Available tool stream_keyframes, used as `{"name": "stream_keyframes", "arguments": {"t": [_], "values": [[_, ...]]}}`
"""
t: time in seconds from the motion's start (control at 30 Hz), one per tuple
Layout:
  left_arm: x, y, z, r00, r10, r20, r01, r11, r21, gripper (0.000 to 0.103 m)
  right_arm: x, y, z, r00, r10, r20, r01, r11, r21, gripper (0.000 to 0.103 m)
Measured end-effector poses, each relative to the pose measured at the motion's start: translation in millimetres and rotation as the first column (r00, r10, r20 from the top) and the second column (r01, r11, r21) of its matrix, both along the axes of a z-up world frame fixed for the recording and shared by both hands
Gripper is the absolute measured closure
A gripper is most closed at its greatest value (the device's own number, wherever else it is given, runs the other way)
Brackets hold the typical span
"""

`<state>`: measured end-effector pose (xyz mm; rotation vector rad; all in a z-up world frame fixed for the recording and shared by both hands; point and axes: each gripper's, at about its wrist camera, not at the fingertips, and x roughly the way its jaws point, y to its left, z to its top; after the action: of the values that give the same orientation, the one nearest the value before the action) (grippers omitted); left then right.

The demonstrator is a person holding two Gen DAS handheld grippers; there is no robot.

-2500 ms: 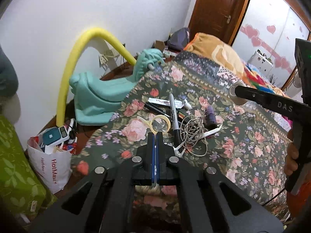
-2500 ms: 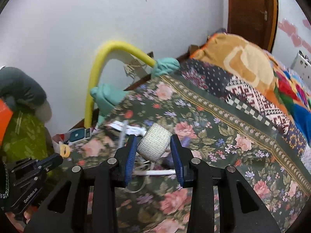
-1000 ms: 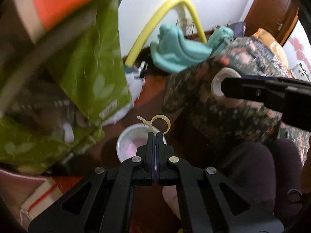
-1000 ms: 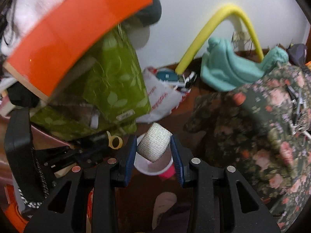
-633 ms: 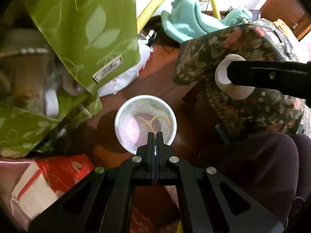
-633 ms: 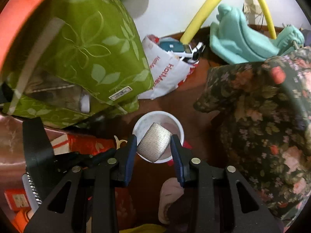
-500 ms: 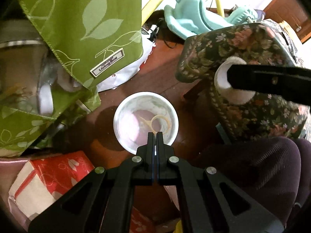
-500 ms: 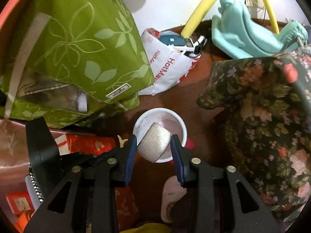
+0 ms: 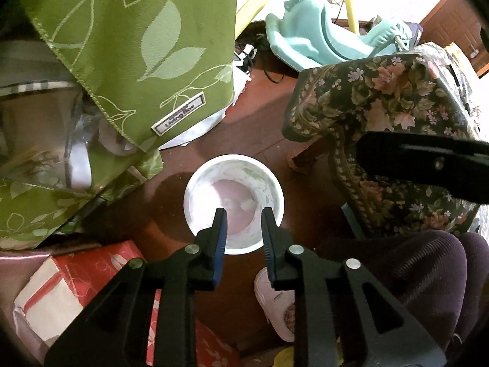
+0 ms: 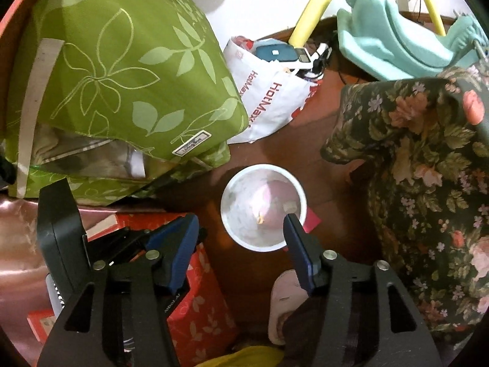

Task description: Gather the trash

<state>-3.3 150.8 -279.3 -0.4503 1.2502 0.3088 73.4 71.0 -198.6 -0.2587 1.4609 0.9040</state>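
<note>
Both our left gripper (image 9: 243, 211) and right gripper (image 10: 241, 220) are opening, nothing between the jaws (good), over the white bin (image 9: 195, 180) at frame centre; the scraps (image 10: 290, 205) lie inside, so we lift straight up.

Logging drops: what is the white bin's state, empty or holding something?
Holding something. The white bin stands upright on the floor, and small pale scraps lie at its bottom.
</note>
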Motion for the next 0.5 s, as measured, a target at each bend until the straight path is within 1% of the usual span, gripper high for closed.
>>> {"name": "stream_keyframes", "arguments": {"t": [0.23, 0.33, 0.5], "values": [[2.7, -10.2, 14.2, 1.000, -0.015, 0.012, 0.014, 0.999, 0.037, 0.081, -4.0, -16.8, 29.9, 0.996, 0.002, 0.089, -0.004, 1.000, 0.024, 0.049], [3.1, -16.4, 25.4, 0.999, -0.024, 0.026, 0.023, 0.998, 0.050, 0.081, -3.8, -30.2, 47.0, 0.990, -0.015, 0.141, 0.009, 0.999, 0.043, 0.049], [9.2, -34.9, 53.6, 0.996, -0.058, 0.066, 0.052, 0.995, 0.084, 0.081, 1.3, -60.5, 80.0, 0.972, -0.071, 0.223, 0.053, 0.995, 0.089, 0.049]]}}
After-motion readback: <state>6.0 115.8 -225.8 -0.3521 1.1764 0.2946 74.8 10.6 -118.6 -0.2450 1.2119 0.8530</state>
